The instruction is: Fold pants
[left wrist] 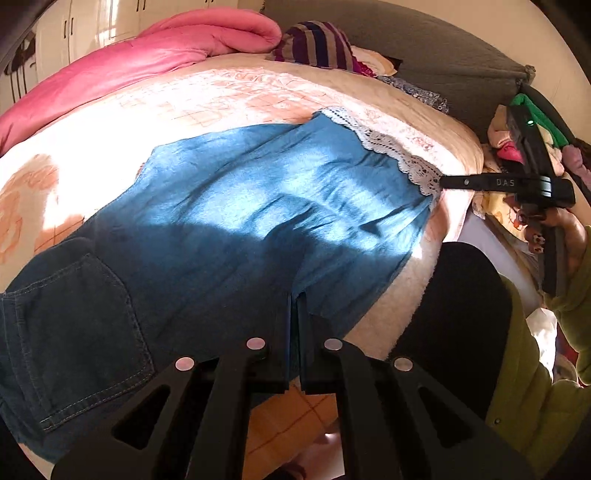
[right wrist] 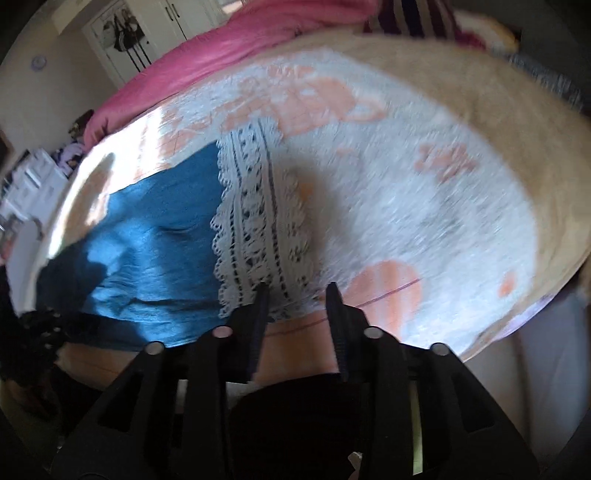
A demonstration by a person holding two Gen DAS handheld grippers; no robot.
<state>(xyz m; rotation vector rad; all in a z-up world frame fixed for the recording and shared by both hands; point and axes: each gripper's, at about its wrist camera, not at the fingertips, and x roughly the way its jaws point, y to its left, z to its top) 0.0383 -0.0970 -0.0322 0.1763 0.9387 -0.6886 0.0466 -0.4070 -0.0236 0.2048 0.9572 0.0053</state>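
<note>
Blue denim pants (left wrist: 258,221) lie flat across the bed, back pocket (left wrist: 74,332) at the lower left, white lace hem (left wrist: 388,147) at the upper right. My left gripper (left wrist: 294,299) is shut on the near edge of the pants. My right gripper (left wrist: 443,181) shows in the left wrist view with its tips at the lace hem. In the right wrist view the right gripper (right wrist: 297,288) is open, with the left fingertip over the lace hem (right wrist: 258,229) and the right one over the blanket. The pants (right wrist: 155,251) stretch away to the left there.
The bed has a cream and peach blanket (left wrist: 221,99). A pink quilt (left wrist: 147,55) and a striped cushion (left wrist: 317,44) lie at the far side. A grey headboard (left wrist: 443,48) and a clothes pile (left wrist: 517,140) are at the right. White wardrobes (right wrist: 147,29) stand behind.
</note>
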